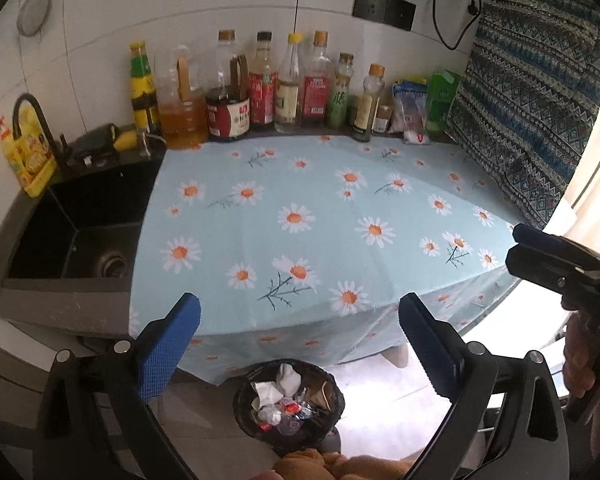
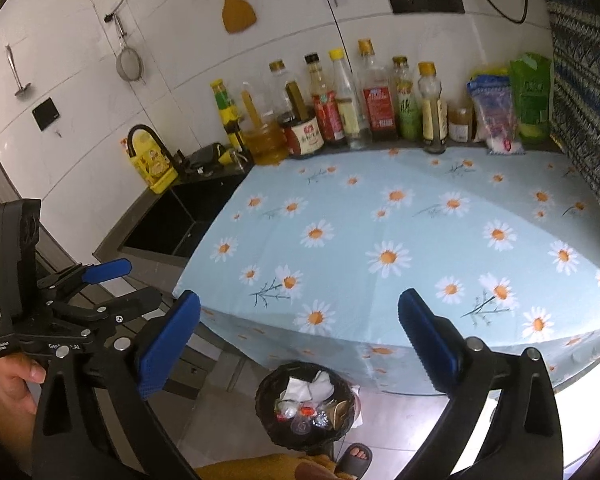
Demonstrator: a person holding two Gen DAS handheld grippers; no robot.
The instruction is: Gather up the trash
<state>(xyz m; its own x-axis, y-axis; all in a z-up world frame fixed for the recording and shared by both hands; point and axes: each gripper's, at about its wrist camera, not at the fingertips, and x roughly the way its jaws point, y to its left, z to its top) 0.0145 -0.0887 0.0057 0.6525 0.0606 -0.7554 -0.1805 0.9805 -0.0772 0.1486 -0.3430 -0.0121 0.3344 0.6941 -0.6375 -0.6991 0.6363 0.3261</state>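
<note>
Nearest, below the counter edge, the black trash bin (image 1: 288, 402) stands on the floor, already holding crumpled white paper and small wrappers (image 1: 278, 394) — the task's trash sits inside it, and no loose scrap shows on the daisy tablecloth (image 1: 320, 208) above the bin. Both tools hover over the bin: the left gripper (image 1: 300, 344) is released, jaws spread wide and holding nothing, and the right gripper (image 2: 299, 342) is likewise spread and bare.

The likeliest slip, I judge, comes close to the bin — a foot in a sandal (image 2: 354, 460) stands just beside it, so a careless step could tip it and spill the contents. Farther from the bin, along the wall, the row of sauce bottles (image 1: 284, 88) stands crowded; a needless reach across could topple one toward the sink (image 1: 76, 236).
</note>
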